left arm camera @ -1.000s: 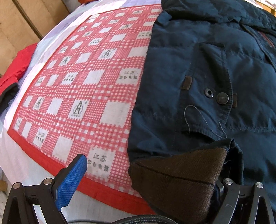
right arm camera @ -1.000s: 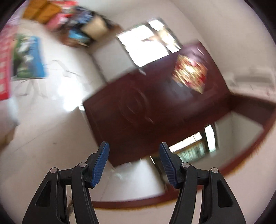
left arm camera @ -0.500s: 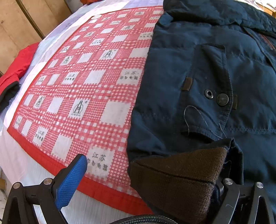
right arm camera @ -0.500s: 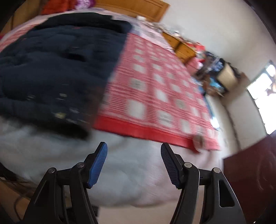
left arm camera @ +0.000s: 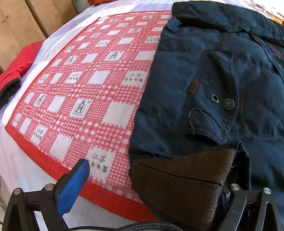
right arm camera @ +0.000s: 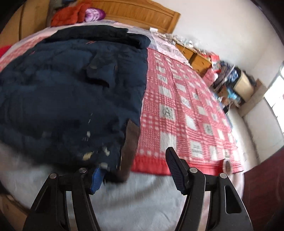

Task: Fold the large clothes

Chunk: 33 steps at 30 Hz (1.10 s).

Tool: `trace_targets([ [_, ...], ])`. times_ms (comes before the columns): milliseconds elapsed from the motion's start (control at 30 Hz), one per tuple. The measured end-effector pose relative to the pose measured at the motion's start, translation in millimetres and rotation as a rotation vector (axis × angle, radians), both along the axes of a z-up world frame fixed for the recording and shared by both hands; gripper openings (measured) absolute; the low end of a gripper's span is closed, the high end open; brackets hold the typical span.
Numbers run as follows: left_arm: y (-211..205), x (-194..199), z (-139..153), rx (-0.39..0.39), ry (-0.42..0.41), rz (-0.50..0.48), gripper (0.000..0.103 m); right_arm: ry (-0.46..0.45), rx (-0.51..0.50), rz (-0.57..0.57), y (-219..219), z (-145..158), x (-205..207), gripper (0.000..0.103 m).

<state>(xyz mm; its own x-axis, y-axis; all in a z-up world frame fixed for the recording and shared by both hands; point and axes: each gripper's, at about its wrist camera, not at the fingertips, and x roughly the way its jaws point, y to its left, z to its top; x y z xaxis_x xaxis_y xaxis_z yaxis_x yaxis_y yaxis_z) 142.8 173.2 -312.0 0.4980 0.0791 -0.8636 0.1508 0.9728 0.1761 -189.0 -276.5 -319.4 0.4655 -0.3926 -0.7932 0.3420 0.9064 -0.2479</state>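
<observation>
One padded navy jacket on one red-checked cloth; my left gripper and right gripper both spread, clamping nothing.

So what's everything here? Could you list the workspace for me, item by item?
Surface: bed with red checked cover.
Job's things: navy jacket lying on the cover, brown knit cuff at the near edge.
Clutter: red garment at the bed's left edge; orange and purple bundle by the headboard.
Claws: left claw open, cuff between its fingers; right claw open, left finger at the jacket hem.
Cables: black cable under the left claw.
Surroundings: wooden headboard, drawers, blurred piled goods.
</observation>
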Motion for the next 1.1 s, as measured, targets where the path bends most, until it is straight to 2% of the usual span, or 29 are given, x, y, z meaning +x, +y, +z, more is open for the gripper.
trace_targets([
  [100, 1, 0, -3, -0.02, -0.003, 0.02, 0.099, 0.011, -0.005, -0.003, -6, -10, 15, 0.068],
  [167, 4, 0, -4, -0.049, 0.003, 0.036, 0.099, -0.016, -0.016, -0.1, -25, -9, 7, 0.068],
  [233, 7, -2, -5, -0.067, 0.003, 0.025, 0.099, -0.064, 0.095, -0.215, -50, -8, -8, 0.069],
  [267, 8, -4, -6, -0.059, -0.001, 0.019, 0.099, -0.055, 0.085, -0.223, -47, -8, -8, 0.069],
  [300, 9, -6, -8, -0.059, -0.004, 0.019, 0.099, -0.043, 0.06, -0.21, -39, -7, -3, 0.064],
  [333, 11, -7, -10, -0.07, -0.004, 0.021, 0.099, -0.04, 0.068, -0.197, -34, -7, 1, 0.046],
  [400, 13, -10, -13, -0.081, -0.006, 0.031, 0.099, -0.026, 0.103, -0.141, -20, -10, 15, 0.024],
  [433, 14, -12, -13, -0.09, -0.01, 0.034, 0.098, -0.019, 0.09, -0.13, -16, -11, 20, 0.024],
  [567, 19, -21, -10, -0.089, -0.031, 0.02, 0.091, -0.039, 0.156, -0.174, -39, -11, 14, 0.023],
  [700, 37, -33, -10, -0.078, -0.021, 0.018, 0.088, -0.002, 0.133, -0.141, -34, -8, 13, 0.023],
  [800, 46, -34, -9, -0.051, -0.036, 0.013, 0.074, 0.003, 0.128, -0.148, -31, -7, 18, 0.023],
  [833, 44, -35, -8, -0.039, -0.046, -0.009, 0.073, 0.004, 0.127, -0.147, -29, -6, 17, 0.022],
  [900, 24, -38, -9, 0.018, -0.066, -0.125, 0.073, 0.007, 0.121, -0.149, -25, -7, 21, 0.022],
  [967, 8, -37, -13, 0.048, -0.069, -0.199, 0.071, 0.004, 0.125, -0.164, -27, -6, 23, 0.022],
  [1033, -1, -30, -18, 0.067, -0.073, -0.222, 0.069, 0.005, 0.13, -0.172, -30, -6, 24, 0.022],
  [1100, 7, -19, -20, 0.072, -0.076, -0.18, 0.059, 0.002, 0.144, -0.183, -34, -5, 23, 0.02],
])
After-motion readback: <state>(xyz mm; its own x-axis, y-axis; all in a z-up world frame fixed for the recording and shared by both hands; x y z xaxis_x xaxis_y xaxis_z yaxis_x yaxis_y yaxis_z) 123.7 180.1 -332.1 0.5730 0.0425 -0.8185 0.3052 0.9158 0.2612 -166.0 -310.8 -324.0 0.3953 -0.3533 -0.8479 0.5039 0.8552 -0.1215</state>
